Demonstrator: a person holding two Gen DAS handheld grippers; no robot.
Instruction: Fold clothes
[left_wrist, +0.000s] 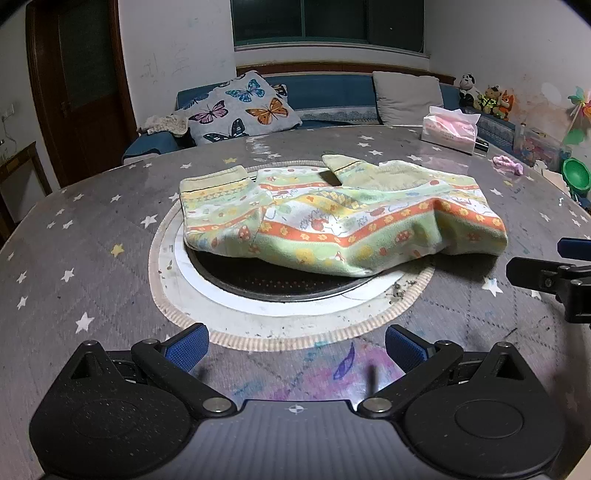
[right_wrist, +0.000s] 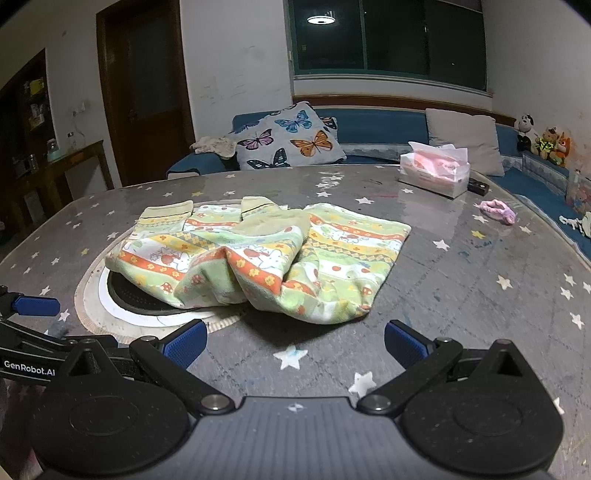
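The left gripper (left_wrist: 297, 350) hangs low over the near edge of the table with its blue-padded fingers (left_wrist: 186, 349) spread wide apart and nothing between them; below it the tablecloth (left_wrist: 92, 258), grey with pale stars, shows smears of purple and blue; the right gripper (right_wrist: 295, 349) is likewise spread wide and empty, its blue pads (right_wrist: 402, 347) above bare cloth just short of the garment's near hem; each gripper shows at the edge of the other's view, the right one at the right side of the left wrist view and the left one at the left side of the right wrist view; ahead of both lies the garment (left_wrist: 343, 221), a small pale-green piece with orange, yellow and white patterned bands, partly folded and rumpled, its two cuffs (left_wrist: 216, 181) at the far side; it rests across a round dark insert (left_wrist: 277, 280) ringed in white at the table's centre, covering most of it and spilling onto the cloth to the right; farther back on the right stands a tissue box (right_wrist: 436, 171) with a small pink item (right_wrist: 498, 208) near it; beyond the table a blue sofa (right_wrist: 369, 125) carries a butterfly cushion (right_wrist: 288, 136) and a plain one, with soft toys (right_wrist: 546, 142) at the far right.
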